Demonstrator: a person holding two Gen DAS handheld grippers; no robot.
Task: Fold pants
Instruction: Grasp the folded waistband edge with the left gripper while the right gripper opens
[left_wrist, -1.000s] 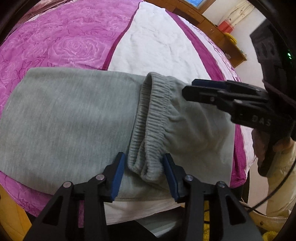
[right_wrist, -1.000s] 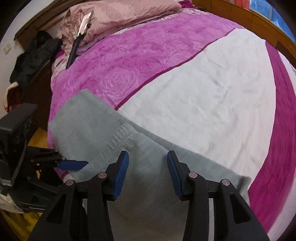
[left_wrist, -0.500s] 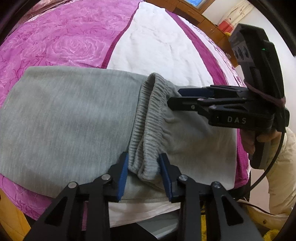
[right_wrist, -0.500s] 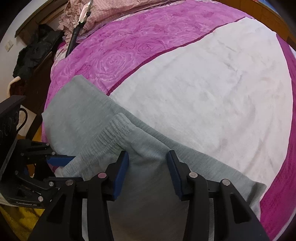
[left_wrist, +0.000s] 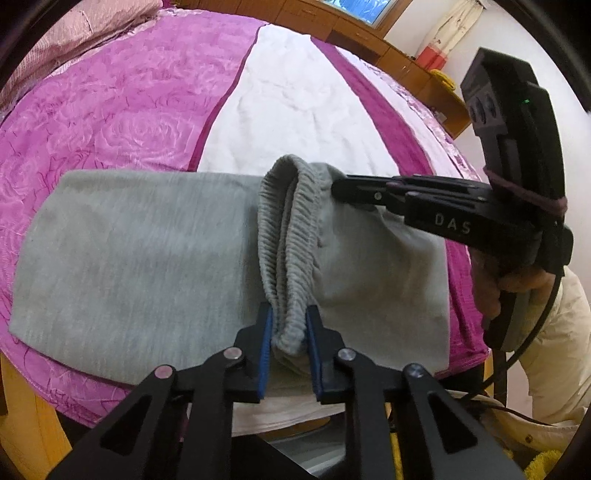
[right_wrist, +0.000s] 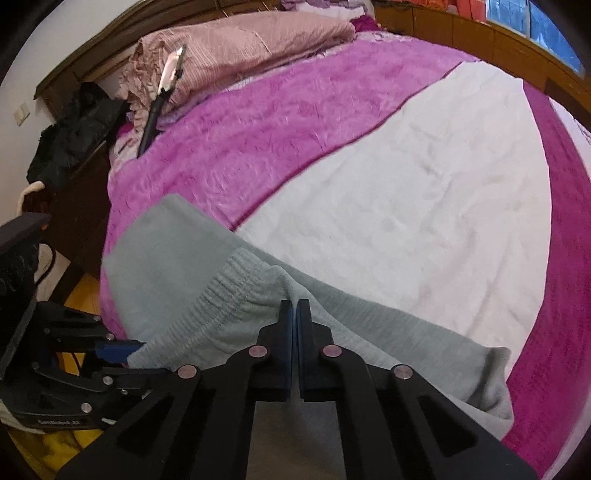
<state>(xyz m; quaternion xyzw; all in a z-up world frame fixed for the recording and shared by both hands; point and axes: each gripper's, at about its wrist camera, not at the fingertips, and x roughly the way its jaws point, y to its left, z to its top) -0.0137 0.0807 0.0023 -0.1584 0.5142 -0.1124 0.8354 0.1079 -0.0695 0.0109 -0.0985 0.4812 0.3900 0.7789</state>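
I have the grey sweatpants (left_wrist: 140, 254) lying across the near edge of the bed (left_wrist: 110, 122), already doubled, their long axis running side to side in front of me. The ribbed waistband (left_wrist: 284, 236) stands up as a ridge running away from me, crossing that axis. My left hand-held gripper (left_wrist: 289, 343) has just been closing and now pinches the near end of the waistband between its blue pads. My right hand-held gripper (right_wrist: 294, 325) has just snapped closed at the far end of the same band, with cloth bunched at its tips. Both ends are in hand, so the next fold turns on carrying the waistband along the long axis towards the leg end on my left.
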